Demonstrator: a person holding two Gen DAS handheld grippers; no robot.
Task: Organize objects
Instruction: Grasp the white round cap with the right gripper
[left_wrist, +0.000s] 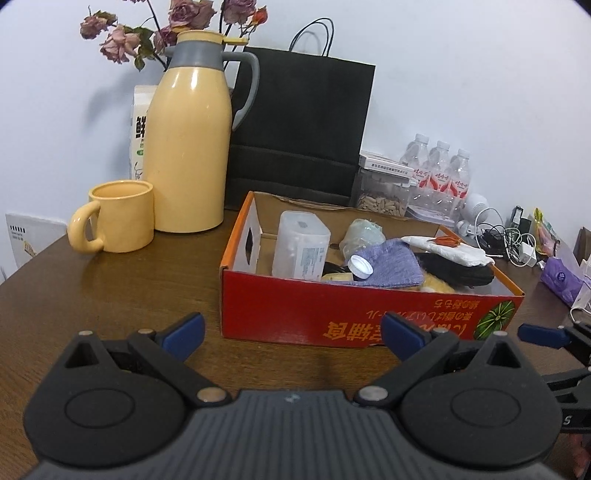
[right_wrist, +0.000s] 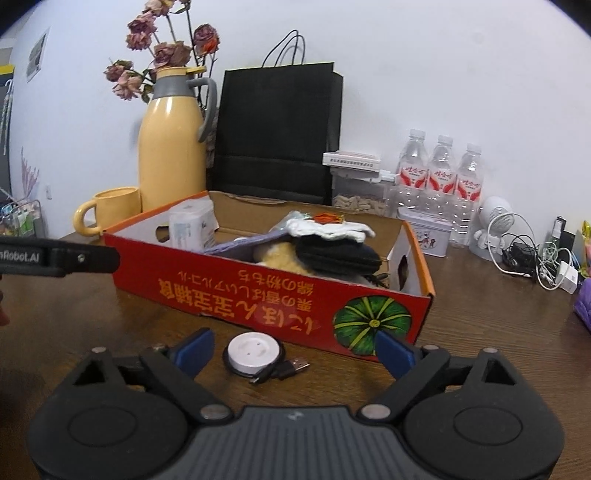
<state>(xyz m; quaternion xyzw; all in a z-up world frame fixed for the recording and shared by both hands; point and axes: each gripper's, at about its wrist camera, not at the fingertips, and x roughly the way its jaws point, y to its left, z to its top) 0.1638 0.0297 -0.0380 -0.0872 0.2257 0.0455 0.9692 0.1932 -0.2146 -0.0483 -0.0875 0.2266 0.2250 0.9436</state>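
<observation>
A white round charger (right_wrist: 253, 354) with a black USB cable (right_wrist: 282, 369) lay on the brown worktop (right_wrist: 480, 317), just in front of the red cardboard box (right_wrist: 258, 295) and between the spread jaws of the right gripper (right_wrist: 293, 350), which held nothing. The box was crowded with a plastic container (left_wrist: 301, 247), a grey cloth (left_wrist: 388, 264) and a white towel (left_wrist: 447, 251). The left gripper (left_wrist: 291, 332) hovered before the box, jaws released and empty. Behind stood a yellow mug (left_wrist: 118, 218) beside a yellow thermos (left_wrist: 190, 140) and a black paper bag (left_wrist: 299, 133).
</observation>
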